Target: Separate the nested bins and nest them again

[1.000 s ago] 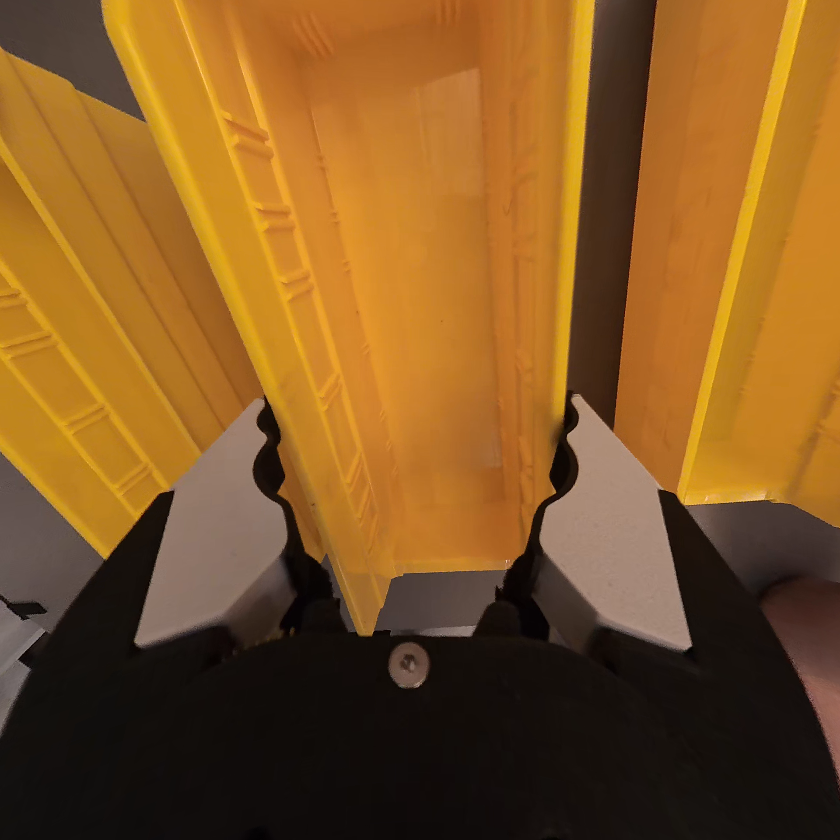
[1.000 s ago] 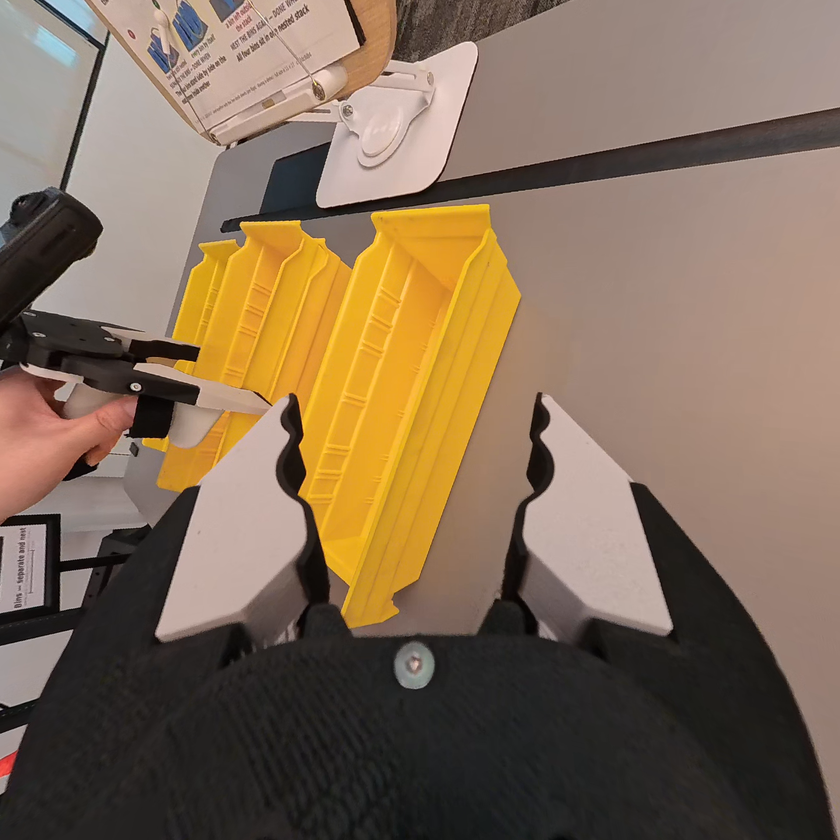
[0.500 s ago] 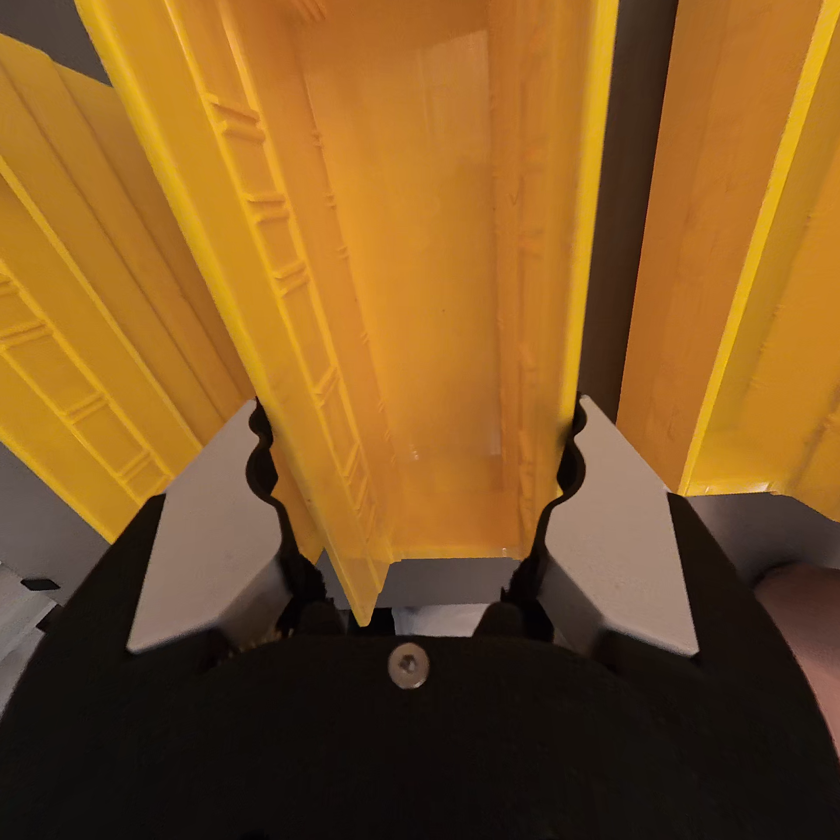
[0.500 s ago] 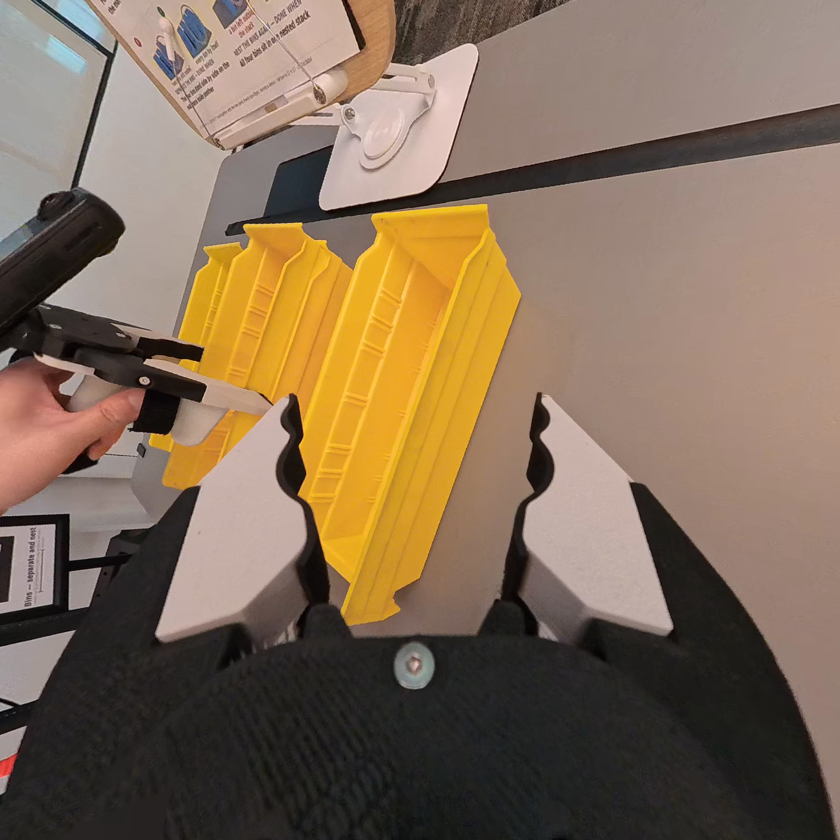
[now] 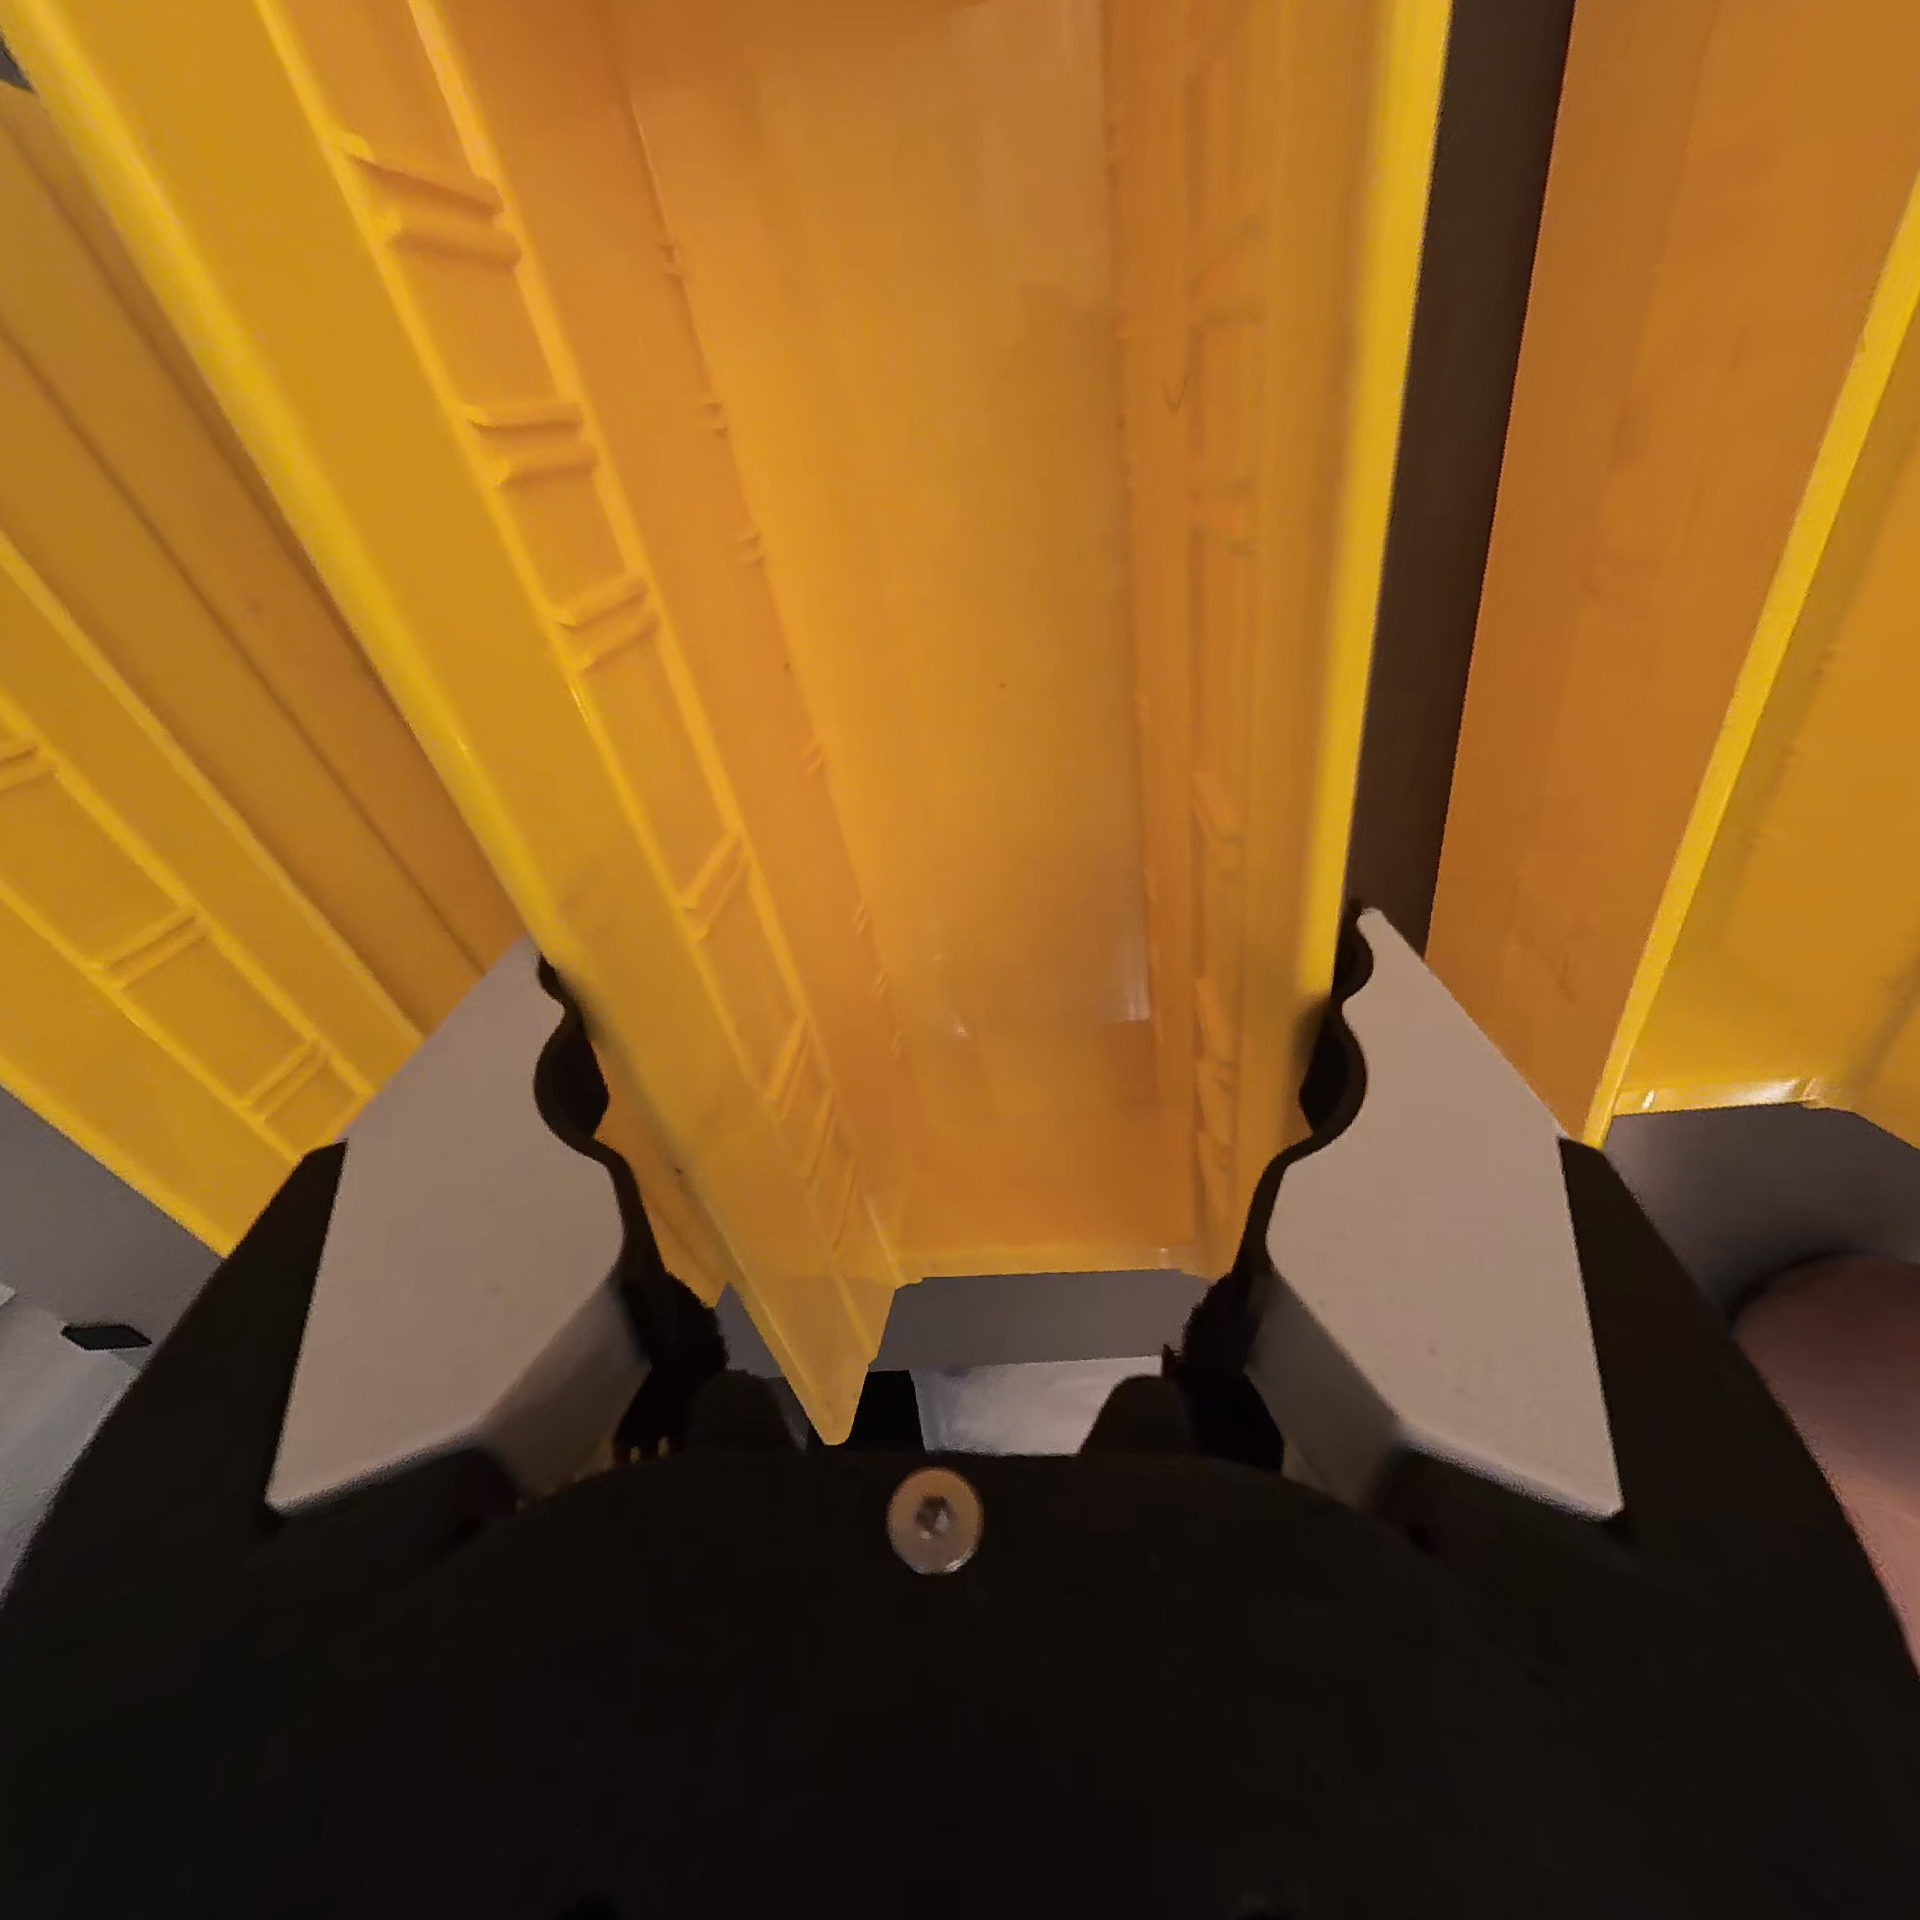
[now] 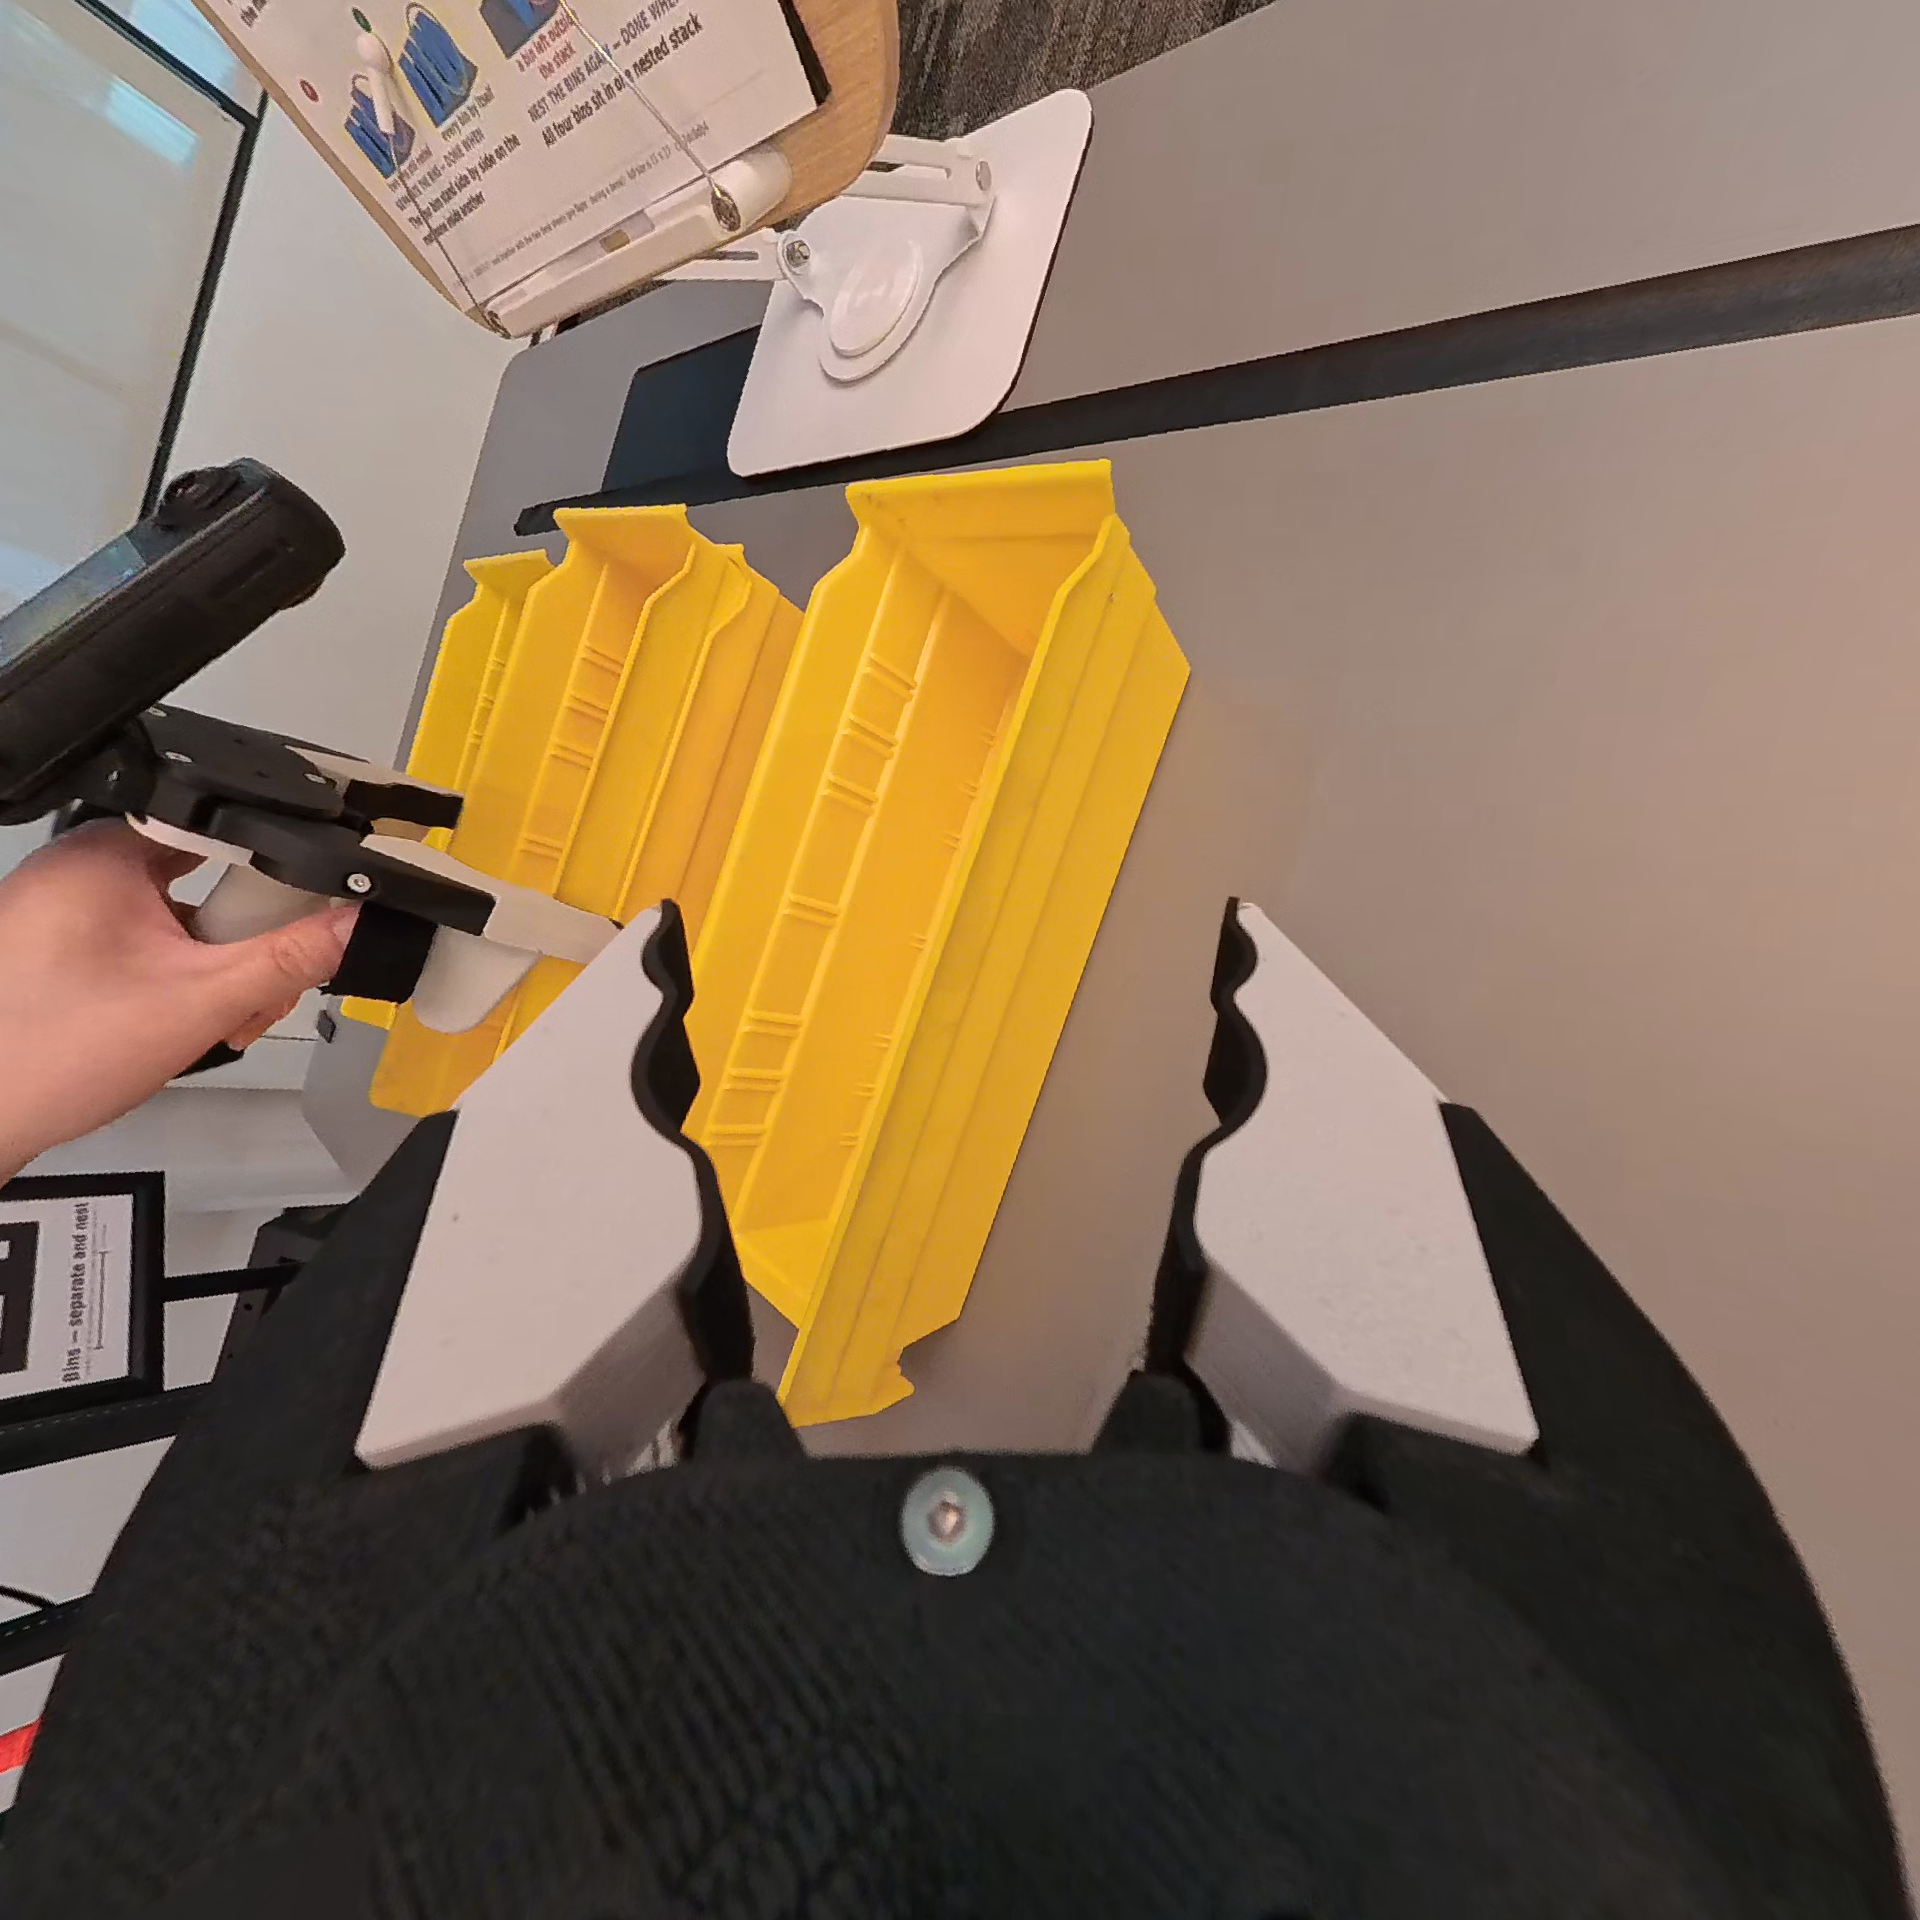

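Yellow plastic is filling the left wrist view: the middle bin (image 5: pixel 987 623) is being straddled by the left claw (image 5: pixel 951 940), whose fingers have been spread wider and pushed further along its walls. A firm clamp is not being shown. Neighbouring bins are being seen at 9 o'clock (image 5: pixel 156 831) and 2 o'clock (image 5: pixel 1662 520).

In the right wrist view little has been changed. The right claw (image 6: pixel 951 912) is being held wide and empty above the table (image 6: pixel 1558 727). Three ribbed, open-topped bins are lying side by side, at 11 to 12 o'clock. Separation is judged done, and re-nesting is being started.
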`<state>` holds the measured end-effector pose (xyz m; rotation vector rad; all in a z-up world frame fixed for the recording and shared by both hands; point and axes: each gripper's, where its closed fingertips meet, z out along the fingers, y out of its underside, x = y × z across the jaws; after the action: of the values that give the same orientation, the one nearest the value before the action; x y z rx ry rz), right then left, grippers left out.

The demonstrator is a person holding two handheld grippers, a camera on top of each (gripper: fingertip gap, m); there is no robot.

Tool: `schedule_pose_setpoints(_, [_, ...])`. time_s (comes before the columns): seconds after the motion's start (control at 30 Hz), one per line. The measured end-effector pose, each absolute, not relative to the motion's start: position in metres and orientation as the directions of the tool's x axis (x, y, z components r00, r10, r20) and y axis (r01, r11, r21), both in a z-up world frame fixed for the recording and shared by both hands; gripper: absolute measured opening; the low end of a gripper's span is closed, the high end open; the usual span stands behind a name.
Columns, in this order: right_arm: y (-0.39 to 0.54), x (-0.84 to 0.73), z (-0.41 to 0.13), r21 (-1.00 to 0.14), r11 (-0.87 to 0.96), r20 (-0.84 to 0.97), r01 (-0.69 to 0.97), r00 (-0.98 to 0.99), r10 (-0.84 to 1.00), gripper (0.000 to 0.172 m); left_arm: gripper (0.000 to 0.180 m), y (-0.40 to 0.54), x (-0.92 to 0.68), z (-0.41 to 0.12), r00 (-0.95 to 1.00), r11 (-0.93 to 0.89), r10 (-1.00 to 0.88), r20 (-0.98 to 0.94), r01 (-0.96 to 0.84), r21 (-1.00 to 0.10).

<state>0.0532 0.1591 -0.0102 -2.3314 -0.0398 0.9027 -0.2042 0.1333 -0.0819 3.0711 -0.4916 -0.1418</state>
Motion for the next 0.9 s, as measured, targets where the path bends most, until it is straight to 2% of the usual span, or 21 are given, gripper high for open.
schedule_pose_setpoints(0.23, [0.159,0.052,-0.011,-0.565,-0.805,-0.596,-0.183,0.765,0.245,0.101,0.119,0.136,-0.203,-0.078,0.942,-0.946,-0.324,-0.09,-0.324,0.017])
schedule_pose_setpoints(0.9, [0.158,0.048,-0.011,-0.566,-0.806,-0.595,-0.173,0.762,0.254,0.101,0.115,0.137,-0.212,-0.063,0.947,-0.952,-0.305,-0.102,-0.303,0.033])
